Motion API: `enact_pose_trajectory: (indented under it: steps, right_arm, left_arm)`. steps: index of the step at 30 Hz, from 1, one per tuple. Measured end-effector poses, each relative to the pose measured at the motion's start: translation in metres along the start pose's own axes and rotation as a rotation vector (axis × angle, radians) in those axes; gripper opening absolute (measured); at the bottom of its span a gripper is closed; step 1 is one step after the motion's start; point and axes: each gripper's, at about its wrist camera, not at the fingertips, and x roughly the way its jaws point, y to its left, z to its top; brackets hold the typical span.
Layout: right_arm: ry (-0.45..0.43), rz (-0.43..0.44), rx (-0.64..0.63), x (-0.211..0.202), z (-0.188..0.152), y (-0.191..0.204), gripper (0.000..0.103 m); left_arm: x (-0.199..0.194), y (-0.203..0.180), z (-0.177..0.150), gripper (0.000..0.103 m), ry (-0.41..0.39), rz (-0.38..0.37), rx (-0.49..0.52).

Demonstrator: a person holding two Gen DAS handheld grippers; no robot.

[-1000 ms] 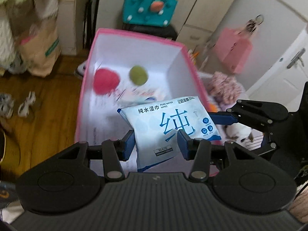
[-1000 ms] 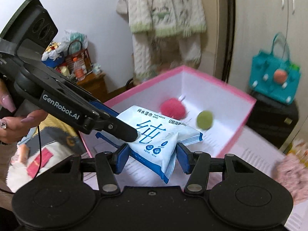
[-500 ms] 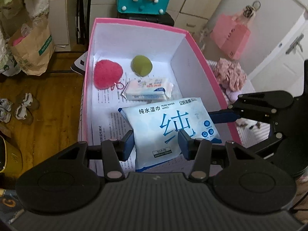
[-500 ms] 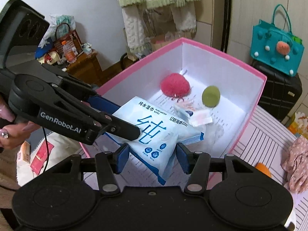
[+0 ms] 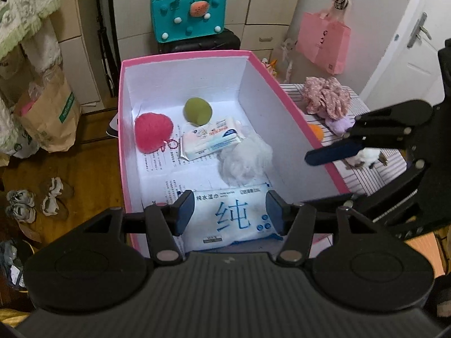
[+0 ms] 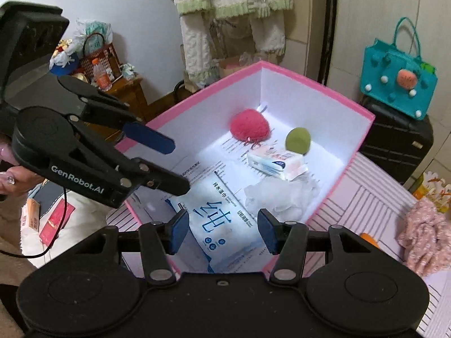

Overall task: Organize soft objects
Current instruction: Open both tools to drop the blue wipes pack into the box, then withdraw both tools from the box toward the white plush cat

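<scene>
The left wrist view showed the left gripper [image 5: 229,211] nearest, hanging over the near end of the pink box [image 5: 287,95]; its fingers [image 5: 184,211] had just been opening and stood apart, with the wet wipes pack [image 5: 225,219] lying loose on the box floor below and between them, neither pad pressing it. The pack lay flat against the near wall on printed paper [image 5: 160,166] that lined the box floor. Just beyond it, toward the right wall, sat a white fluffy wad [image 5: 245,160], touching the far edge of the pack. Farther in lay a small tissue packet [image 5: 211,138], with a red pompom [image 5: 153,132] to its left and a green ball [image 5: 197,111] behind it near the far wall. The right gripper [image 6: 222,231] hovered at the box's right side, its fingers [image 6: 267,231] partly open and holding nothing; in its own view the pack lay below them. To the right of the box, on the striped desk [image 5: 375,174], rested a floral pink cloth [image 5: 327,98] and an orange thing [image 5: 317,131] just beside the box wall. Beyond the box a teal bag [image 5: 188,14] stood on a black suitcase [image 5: 200,45].
</scene>
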Motion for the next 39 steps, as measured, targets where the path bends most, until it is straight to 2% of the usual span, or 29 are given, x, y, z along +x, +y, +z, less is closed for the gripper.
enact_pose_trajectory:
  steps: [11, 24, 39]
  right_arm:
    - [-0.092, -0.052, -0.019, -0.061, -0.018, 0.006, 0.06]
    - [-0.166, -0.109, -0.038, -0.123, -0.056, 0.005, 0.061]
    - [-0.199, -0.202, 0.013, -0.161, -0.123, -0.023, 0.066]
  left_arm:
    - [-0.038, -0.043, -0.003, 0.06, -0.039, 0.045, 0.079]
    - [-0.052, -0.102, -0.005, 0.06, -0.047, 0.008, 0.216]
    - [-0.018, -0.16, 0.017, 0.06, -0.021, -0.099, 0.286]
